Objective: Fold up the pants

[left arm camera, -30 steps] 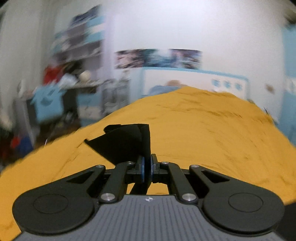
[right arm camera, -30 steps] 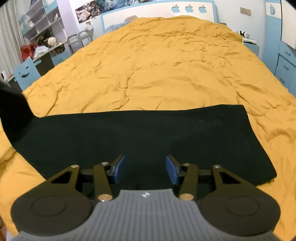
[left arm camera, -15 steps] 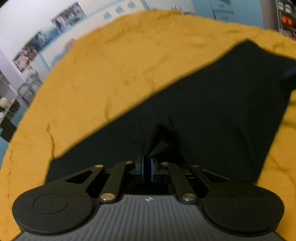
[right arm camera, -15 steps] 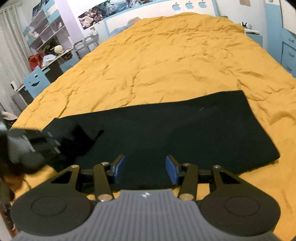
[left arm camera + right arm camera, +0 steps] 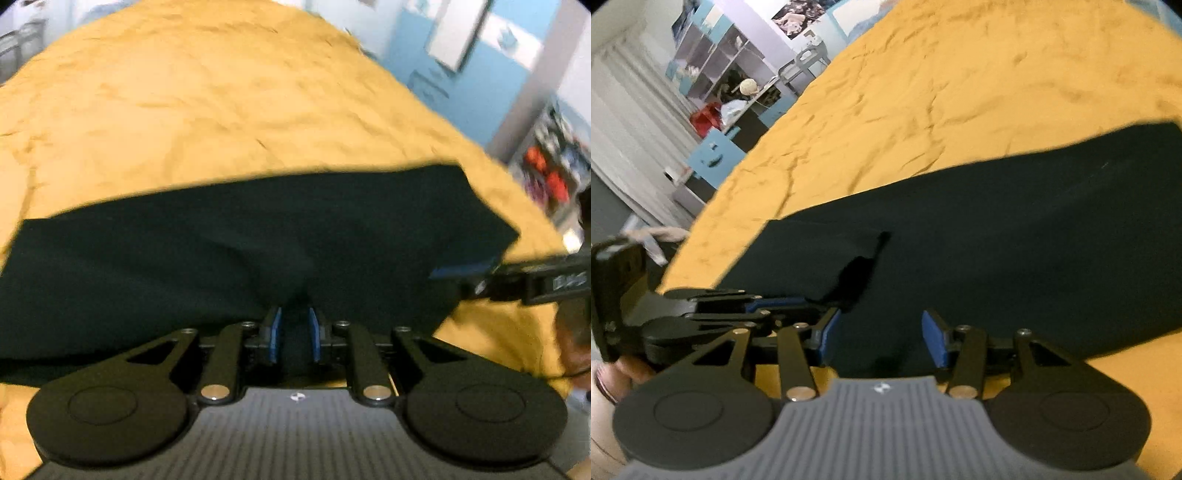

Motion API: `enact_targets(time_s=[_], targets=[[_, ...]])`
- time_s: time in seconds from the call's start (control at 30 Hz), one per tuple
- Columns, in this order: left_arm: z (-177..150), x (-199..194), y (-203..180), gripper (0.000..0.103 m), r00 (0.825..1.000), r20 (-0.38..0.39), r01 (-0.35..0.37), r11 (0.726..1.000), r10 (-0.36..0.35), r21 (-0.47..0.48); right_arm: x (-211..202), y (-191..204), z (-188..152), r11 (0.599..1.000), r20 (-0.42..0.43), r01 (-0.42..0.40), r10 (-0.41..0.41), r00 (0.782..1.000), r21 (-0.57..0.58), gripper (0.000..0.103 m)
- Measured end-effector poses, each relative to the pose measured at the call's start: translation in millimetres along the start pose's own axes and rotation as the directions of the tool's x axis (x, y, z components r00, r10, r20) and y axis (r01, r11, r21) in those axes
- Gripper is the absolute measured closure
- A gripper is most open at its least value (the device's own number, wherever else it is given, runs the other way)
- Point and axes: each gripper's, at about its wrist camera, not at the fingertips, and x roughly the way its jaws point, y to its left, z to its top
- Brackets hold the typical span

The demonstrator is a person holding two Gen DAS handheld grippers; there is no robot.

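Observation:
Black pants [image 5: 258, 229] lie folded in a long band across the orange bedspread [image 5: 221, 92]. My left gripper [image 5: 294, 334] sits low at their near edge. Its jaws are opening: the blue pads stand a little apart, a small bunch of black cloth rises just ahead of them, and the pads do not press it. My right gripper [image 5: 879, 336] is open over the near edge of the pants [image 5: 1015, 229] with nothing pinched. The left gripper [image 5: 812, 302] lies beside it on the left, by a raised wrinkle of cloth. One blue finger of the right gripper [image 5: 461, 271] enters the left wrist view from the right.
The orange bedspread [image 5: 923, 74] stretches far beyond the pants. Shelves [image 5: 713, 59], a blue chair [image 5: 713, 155] and a cluttered desk stand to the left of the bed. A blue cabinet [image 5: 436, 44] is at the right. A person's hand [image 5: 628, 369] holds the left gripper.
The left gripper came down and swung right, carrying the pants' end over and laying it on the rest. Its pads then parted. The right gripper rolled and stayed open at the near edge.

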Motion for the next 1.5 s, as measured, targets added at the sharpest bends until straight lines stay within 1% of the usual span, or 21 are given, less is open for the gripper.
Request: enact_targets(time_s=[0.03, 0.1, 0.13, 0.2, 0.23, 0.33, 0.4, 0.43, 0.5, 0.57, 0.6, 0.63, 0.7, 0.8, 0.87, 0.97, 1.07, 1.17, 1.33, 1.43, 1.5], targets=[[4.4, -4.7, 3.2, 0.083, 1.000, 0.025, -0.019, 1.000, 0.019, -0.023, 7.3, -1.3, 3.8, 0.998, -0.013, -0.029, 0.030, 0.999, 0.047, 0.054], [8.8, -14.6, 16.1, 0.082, 0.994, 0.061, -0.083, 0.994, 0.087, -0.074, 22.8, -4.4, 10.8, 0.988, -0.026, -0.081, 0.085, 0.996, 0.134, 0.048], [9.9, -19.0, 21.9, 0.082, 0.988, 0.082, -0.124, 0.988, 0.131, -0.089, 31.5, -6.2, 14.7, 0.979, -0.031, -0.106, 0.113, 0.993, 0.174, 0.045], [10.9, -23.4, 32.4, 0.082, 0.974, 0.108, -0.187, 0.976, 0.199, -0.116, 50.2, -9.3, 19.8, 0.964, -0.048, -0.118, 0.133, 0.990, 0.238, 0.043], [10.1, -23.9, 38.6, 0.082, 0.969, 0.114, -0.201, 0.969, 0.218, -0.143, 60.9, -10.7, 22.1, 0.958, -0.061, -0.120, 0.140, 0.988, 0.260, 0.042], [7.2, -25.8, 53.9, 0.082, 0.964, 0.140, -0.193, 0.956, 0.226, -0.220, 87.8, -18.1, 27.4, 0.939, -0.080, -0.121, 0.155, 0.985, 0.322, 0.043], [3.9, -25.3, 61.8, 0.082, 0.961, 0.153, -0.186, 0.947, 0.231, -0.262, 101.7, -21.5, 28.8, 0.929, -0.084, -0.119, 0.158, 0.984, 0.349, 0.048], [4.0, -23.8, 66.1, 0.082, 0.961, 0.156, -0.180, 0.942, 0.230, -0.284, 106.3, -23.7, 29.2, 0.924, -0.089, -0.129, 0.172, 0.981, 0.359, 0.053], [1.7, -29.6, 74.5, 0.082, 0.965, 0.153, -0.152, 0.931, 0.212, -0.331, 117.5, -25.0, 29.0, 0.913, -0.106, -0.141, 0.195, 0.975, 0.383, 0.062], [-1.8, -32.8, 82.7, 0.082, 0.970, 0.163, -0.109, 0.918, 0.183, -0.382, 128.1, -27.0, 27.7, 0.896, -0.127, -0.152, 0.224, 0.966, 0.417, 0.082], [-3.5, -34.4, 85.4, 0.082, 0.970, 0.168, -0.096, 0.911, 0.176, -0.400, 134.8, -29.1, 25.7, 0.882, -0.136, -0.151, 0.233, 0.963, 0.447, 0.087], [-4.9, -35.6, 87.6, 0.082, 0.969, 0.173, -0.090, 0.906, 0.175, -0.414, 138.0, -31.5, 24.7, 0.876, -0.142, -0.142, 0.231, 0.963, 0.461, 0.098], [-8.4, -39.0, 90.9, 0.082, 0.966, 0.178, -0.094, 0.897, 0.186, -0.431, 136.9, -30.4, 24.8, 0.870, -0.139, -0.144, 0.234, 0.962, 0.472, 0.099], [-13.7, -43.8, 94.6, 0.082, 0.962, 0.182, -0.105, 0.887, 0.206, -0.450, 123.3, -14.0, 30.9, 0.903, -0.122, -0.152, 0.218, 0.968, 0.402, 0.100], [-16.8, -48.5, 97.4, 0.082, 0.957, 0.182, -0.120, 0.876, 0.228, -0.467, 111.7, 5.3, 40.6, 0.930, -0.107, -0.170, 0.215, 0.971, 0.326, 0.101], [-22.8, -62.2, 102.1, 0.082, 0.949, 0.200, -0.114, 0.856, 0.245, -0.504, 91.0, 38.8, 65.2, 0.962, -0.094, -0.189, 0.210, 0.973, 0.195, 0.101], [-24.4, -75.8, 102.7, 0.082, 0.939, 0.219, -0.121, 0.849, 0.266, -0.515, 67.4, 69.2, 97.2, 0.977, -0.096, -0.195, 0.203, 0.975, 0.081, 0.101], [-22.6, -84.8, 100.1, 0.082, 0.930, 0.227, -0.138, 0.848, 0.288, -0.511, 39.2, 84.0, 129.4, 0.985, -0.089, -0.170, 0.169, 0.982, 0.001, 0.101], [-12.9, -87.4, 94.1, 0.082, 0.925, 0.247, -0.135, 0.859, 0.288, -0.494, -19.9, 73.7, 171.1, 0.993, -0.072, -0.108, 0.104, 0.992, -0.042, 0.101], [-4.5, -81.0, 87.0, 0.082, 0.927, 0.257, -0.127, 0.873, 0.273, -0.471, -57.4, 52.7, 188.5, 0.998, -0.068, -0.043, 0.039, 0.997, -0.054, 0.101], [1.9, -72.7, 82.6, 0.082, 0.930, 0.255, -0.125, 0.881, 0.264, -0.455, -79.3, 31.7, 195.1, 0.999, -0.063, -0.003, 0.001, 0.998, -0.040, 0.101]])
